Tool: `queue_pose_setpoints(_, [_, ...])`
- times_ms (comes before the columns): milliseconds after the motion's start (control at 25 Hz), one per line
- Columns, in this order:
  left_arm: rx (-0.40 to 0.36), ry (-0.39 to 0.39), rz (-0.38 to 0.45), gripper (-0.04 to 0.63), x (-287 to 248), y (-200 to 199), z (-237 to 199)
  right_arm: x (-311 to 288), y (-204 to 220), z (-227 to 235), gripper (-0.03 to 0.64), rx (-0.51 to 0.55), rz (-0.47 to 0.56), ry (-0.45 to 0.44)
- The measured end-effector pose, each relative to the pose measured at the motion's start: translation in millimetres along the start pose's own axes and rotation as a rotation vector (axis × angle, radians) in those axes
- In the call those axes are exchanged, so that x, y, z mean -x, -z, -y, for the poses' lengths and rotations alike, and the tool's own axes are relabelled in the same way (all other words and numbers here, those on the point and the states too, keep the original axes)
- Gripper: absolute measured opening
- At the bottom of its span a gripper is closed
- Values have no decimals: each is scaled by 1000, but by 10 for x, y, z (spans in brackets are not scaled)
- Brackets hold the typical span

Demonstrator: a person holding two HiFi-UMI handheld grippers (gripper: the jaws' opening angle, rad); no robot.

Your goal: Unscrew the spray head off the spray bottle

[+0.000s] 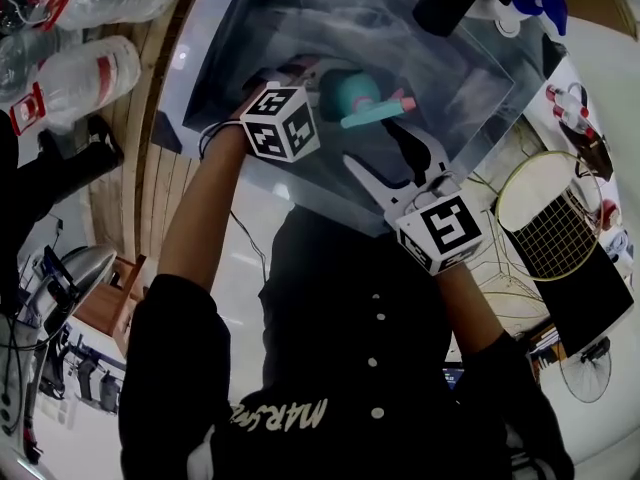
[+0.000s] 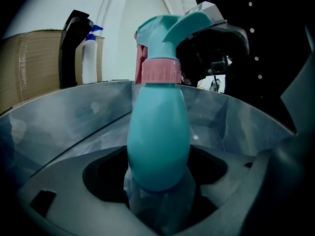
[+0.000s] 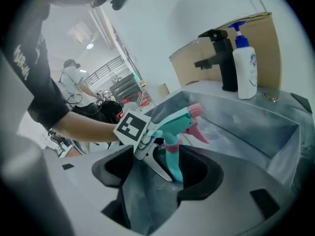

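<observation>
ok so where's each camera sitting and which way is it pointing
Head view: on the person's head, facing steeply down into the sink; shows both arms, dark shirt, left gripper and right gripper.
Left gripper view: on the left gripper, looking along its jaws, shut on the spray bottle, toward the faucet; shirt at right.
Right gripper view: on the right gripper, looking past its open jaws at the bottle; shows the left gripper and arm.
Shared: both gripper views catch the bottle, faucet and soap bottle.

Head view overhead; gripper views share spray bottle [image 2: 158, 141].
</observation>
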State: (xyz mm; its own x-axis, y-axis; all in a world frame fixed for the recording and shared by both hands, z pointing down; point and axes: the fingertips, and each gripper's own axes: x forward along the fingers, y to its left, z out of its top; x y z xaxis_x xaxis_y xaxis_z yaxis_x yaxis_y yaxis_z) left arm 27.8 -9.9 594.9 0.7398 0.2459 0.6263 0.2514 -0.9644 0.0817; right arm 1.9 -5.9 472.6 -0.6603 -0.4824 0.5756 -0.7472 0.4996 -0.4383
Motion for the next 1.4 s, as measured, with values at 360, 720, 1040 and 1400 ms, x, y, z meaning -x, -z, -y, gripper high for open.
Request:
queue_pose_setpoints(360, [5, -6, 1, 382, -11, -5, -10, -104, -34, 22, 325, 16, 27, 76])
queue_pose_setpoints(720, [9, -11, -6, 382, -14, -2, -5, -197, -97, 85, 327, 60, 50, 105])
queue_pose_setpoints(1040, [10, -15, -11, 382, -13, -3, -3, -317, -193, 144, 276, 156, 40, 143])
queue_pose_setpoints(1400, [14, -16, -11, 382, -2, -4, -1, -342, -208, 193, 160, 450, 16, 137])
